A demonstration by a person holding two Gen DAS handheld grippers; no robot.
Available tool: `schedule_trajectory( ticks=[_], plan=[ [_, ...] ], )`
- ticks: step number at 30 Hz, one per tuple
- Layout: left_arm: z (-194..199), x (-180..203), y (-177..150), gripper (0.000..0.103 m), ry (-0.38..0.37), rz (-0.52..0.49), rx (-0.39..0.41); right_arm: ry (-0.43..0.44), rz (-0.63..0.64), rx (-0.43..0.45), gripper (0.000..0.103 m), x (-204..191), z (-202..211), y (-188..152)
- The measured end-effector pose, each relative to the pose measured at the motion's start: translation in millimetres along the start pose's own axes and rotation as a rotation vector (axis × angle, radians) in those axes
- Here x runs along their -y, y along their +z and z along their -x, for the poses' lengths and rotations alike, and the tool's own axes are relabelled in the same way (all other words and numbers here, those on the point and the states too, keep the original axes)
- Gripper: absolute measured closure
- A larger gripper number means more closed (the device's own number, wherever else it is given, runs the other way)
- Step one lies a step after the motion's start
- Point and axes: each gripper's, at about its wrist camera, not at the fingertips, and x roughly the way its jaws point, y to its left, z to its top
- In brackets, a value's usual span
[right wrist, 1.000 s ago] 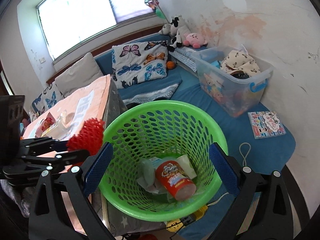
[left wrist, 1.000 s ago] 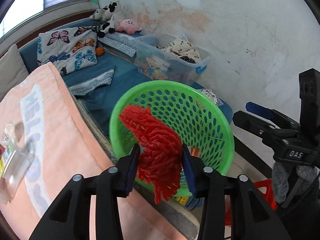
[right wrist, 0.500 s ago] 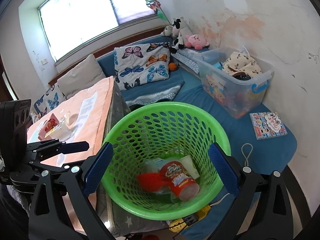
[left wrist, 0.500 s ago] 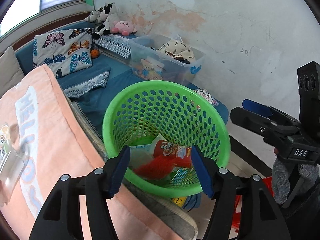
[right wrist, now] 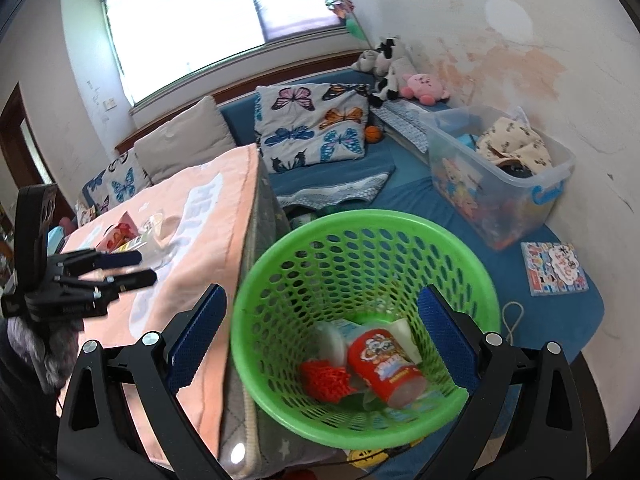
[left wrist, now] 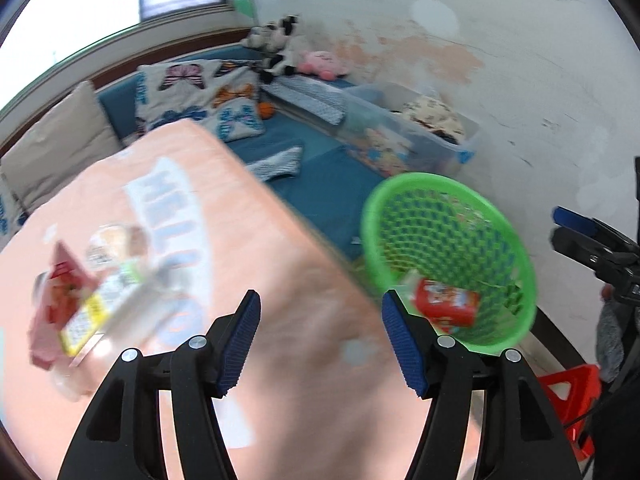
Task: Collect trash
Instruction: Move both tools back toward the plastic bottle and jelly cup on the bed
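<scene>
Left view: blurred throughout.
My left gripper (left wrist: 320, 340): spread wide, nothing between the pads, over the peach cloth (left wrist: 280, 272).
Cloth print: pale letters, "HEL" legible, the rest smeared.
Wrappers (left wrist: 80, 312): red and yellow packs on the cloth to my left; text unreadable.
Basket (left wrist: 516, 248): green, beside the cloth's edge, red cup (left wrist: 446, 306) inside.
Right view: sharp.
My right gripper (right wrist: 322, 336): wide, one pad on each side of the basket (right wrist: 280, 264); I cannot tell if they touch it.
Trash inside: red cup (right wrist: 384, 364) with a cartoon face, lettering too small to read; red mesh (right wrist: 324, 376) beside it.
Book (right wrist: 556, 268): on the blue mat, title illegible.
</scene>
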Motion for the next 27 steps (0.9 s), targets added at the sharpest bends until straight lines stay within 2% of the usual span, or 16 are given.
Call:
schedule_trajectory(
  ticks=[6, 12, 16, 27],
  plan=[
    [14.9, -56.1, -0.1, 0.042, 0.097, 0.020, 0.004, 0.037, 0.048, -0.026, 0.007, -27.0, -15.8, 6.0],
    [14.6, -102.6, 2.3, 0.041, 0.154, 0.005, -0.023, 0.079, 0.086, -0.050, 0.007, -56.4, -32.4, 11.5],
    [8.7, -121.0, 0.1, 0.036, 0.169, -0.022, -0.056, 0.097, 0.108, -0.064, 0.007, -71.5, -41.3, 13.9],
    [-20.9, -139.2, -5.8, 0.030, 0.116, -0.087, -0.138, 0.126, 0.146, -0.102, 0.007, -98.1, -64.4, 18.0]
  ],
)
